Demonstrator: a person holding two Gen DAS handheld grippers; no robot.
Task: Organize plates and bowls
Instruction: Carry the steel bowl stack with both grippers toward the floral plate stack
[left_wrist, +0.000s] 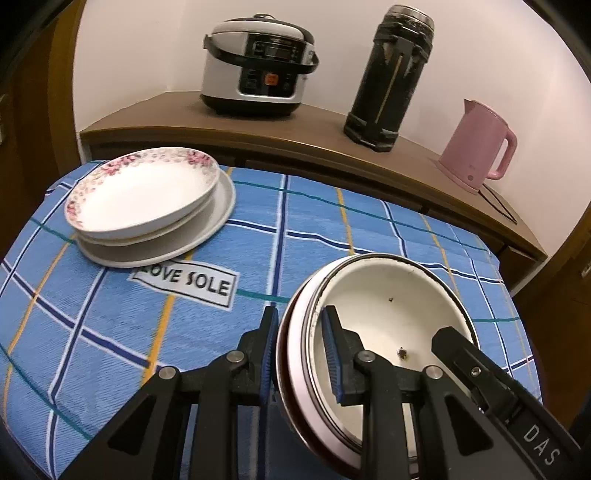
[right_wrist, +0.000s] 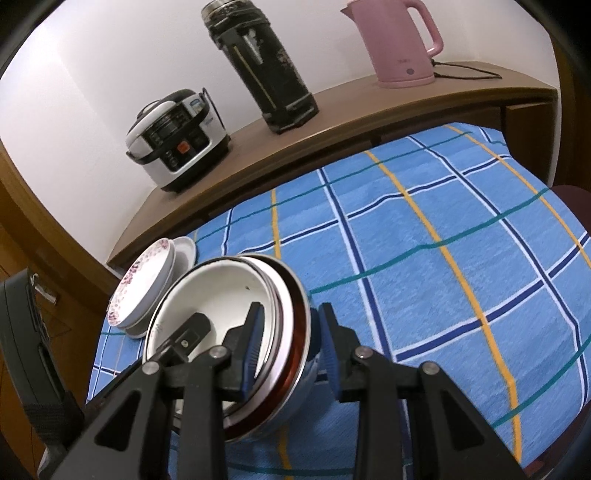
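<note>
Bowls (left_wrist: 388, 306), nested in a stack, occupy the near part of both views: we see a white enamel inner bowl with a dark metal rim and a few dark specks inside, set within a pinkish-white layer, a dark red-brown layer and an outer steel shell. We note that each gripper grasps this stack at opposite sides of its rim. The left gripper (left_wrist: 299, 354) has one blue-padded finger outside the wall and one inside, the jaws narrowed onto the rim; the right gripper (right_wrist: 291, 347) does likewise on the far side, its jaws closed on the rim layers. The stack appears tilted and sits over the blue cloth; whether its base touches the cloth we cannot tell.

Well apart, toward the cloth's far left corner, a floral-rimmed plate (left_wrist: 144, 192) lies atop a plain white plate (left_wrist: 207, 225).

The table (left_wrist: 110, 314) is covered by a blue checked cloth with navy, white, yellow and teal lines and a label reading "LOVE SOLE" (left_wrist: 188, 282). Behind it a brown wooden shelf (left_wrist: 258, 125) against a white wall bears a silver-and-black rice cooker (left_wrist: 258, 62), a tall black thermos (left_wrist: 391, 74) and a pink electric kettle (left_wrist: 476, 147).
</note>
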